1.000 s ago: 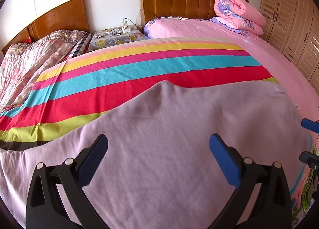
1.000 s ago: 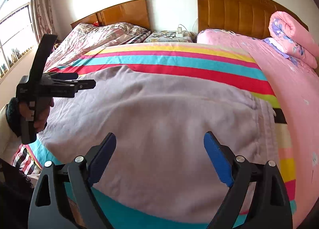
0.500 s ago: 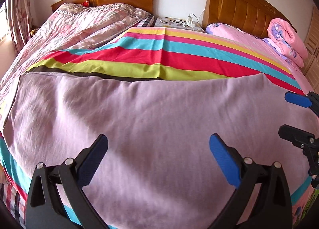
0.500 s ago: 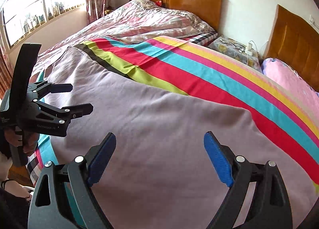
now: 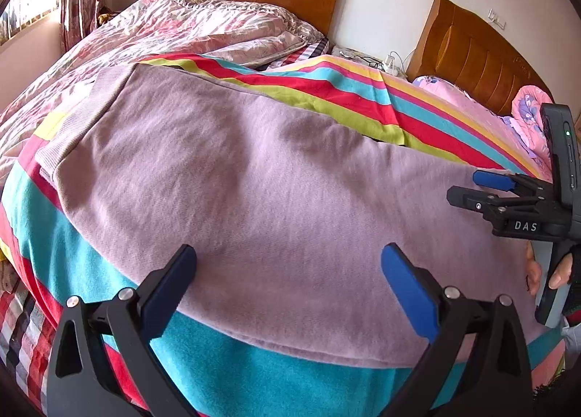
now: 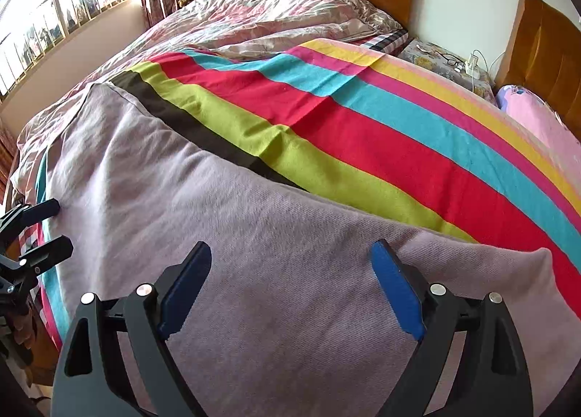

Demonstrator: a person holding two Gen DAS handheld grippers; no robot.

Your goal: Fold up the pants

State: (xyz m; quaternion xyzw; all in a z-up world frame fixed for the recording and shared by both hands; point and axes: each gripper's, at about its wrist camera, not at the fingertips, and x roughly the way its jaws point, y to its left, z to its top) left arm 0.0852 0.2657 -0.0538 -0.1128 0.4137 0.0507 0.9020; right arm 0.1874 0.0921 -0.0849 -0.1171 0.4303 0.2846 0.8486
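Note:
The mauve pants [image 5: 261,191] lie flat along the near edge of the bed on a striped blanket [image 5: 348,97], with the ribbed waistband [image 5: 76,122] at the far left. My left gripper [image 5: 290,286] is open and empty, hovering over the near edge of the pants. My right gripper [image 6: 290,282] is open and empty above the pants [image 6: 254,253] further right. It also shows at the right of the left wrist view [image 5: 483,188], and the left gripper shows at the left edge of the right wrist view [image 6: 40,228].
A quilted floral duvet [image 5: 189,24] covers the bed beyond the blanket. A nightstand [image 6: 443,61] with glasses and a power strip stands between two wooden headboards. A pink bed [image 6: 544,126] lies to the right. A window [image 6: 54,10] is on the left.
Both views have swung leftward along the pants; the waistband end has come into the left wrist view. Both grippers stay open and empty.

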